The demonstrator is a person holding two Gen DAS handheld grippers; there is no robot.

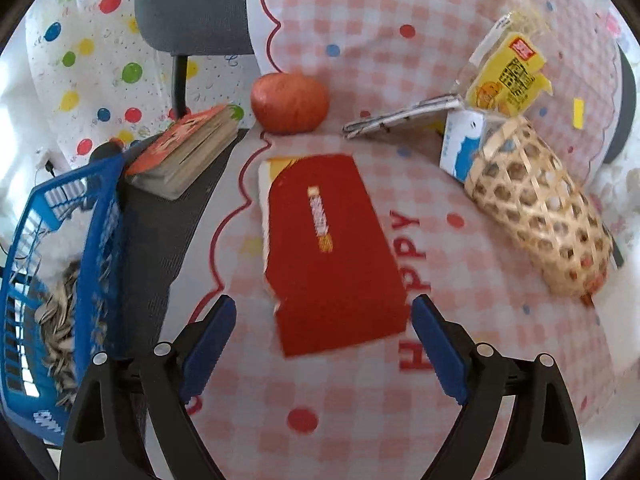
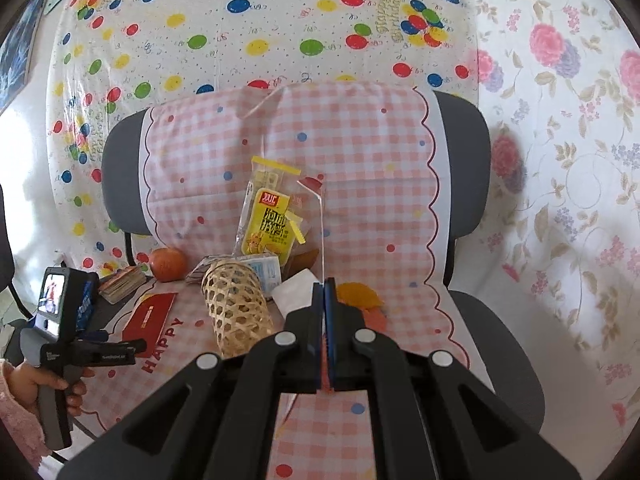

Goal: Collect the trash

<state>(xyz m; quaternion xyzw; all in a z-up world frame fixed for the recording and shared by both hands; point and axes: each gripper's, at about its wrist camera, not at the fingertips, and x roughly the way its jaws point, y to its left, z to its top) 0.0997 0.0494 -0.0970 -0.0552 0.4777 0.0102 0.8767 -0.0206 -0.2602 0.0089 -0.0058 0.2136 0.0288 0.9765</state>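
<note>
My left gripper (image 1: 322, 312) is open, its blue pads on either side of the near end of a flat red packet (image 1: 332, 248) lying on the pink checked cloth; the packet also shows in the right wrist view (image 2: 150, 316). My right gripper (image 2: 324, 282) is shut on the edge of a clear plastic bag (image 2: 310, 216), held upright; inside it is a yellow snack packet (image 2: 268, 224). A blue basket (image 1: 60, 280) with striped trash inside stands at the left. The left gripper also appears in the right wrist view (image 2: 136, 346).
On the cloth-covered chair seat lie an apple (image 1: 290, 102), a worn book (image 1: 188, 152), a woven bamboo basket (image 1: 536, 208) on its side, a blue-white carton (image 1: 460, 146), folded newspaper (image 1: 400, 120), a white tissue (image 2: 294, 288) and orange peel (image 2: 360, 296).
</note>
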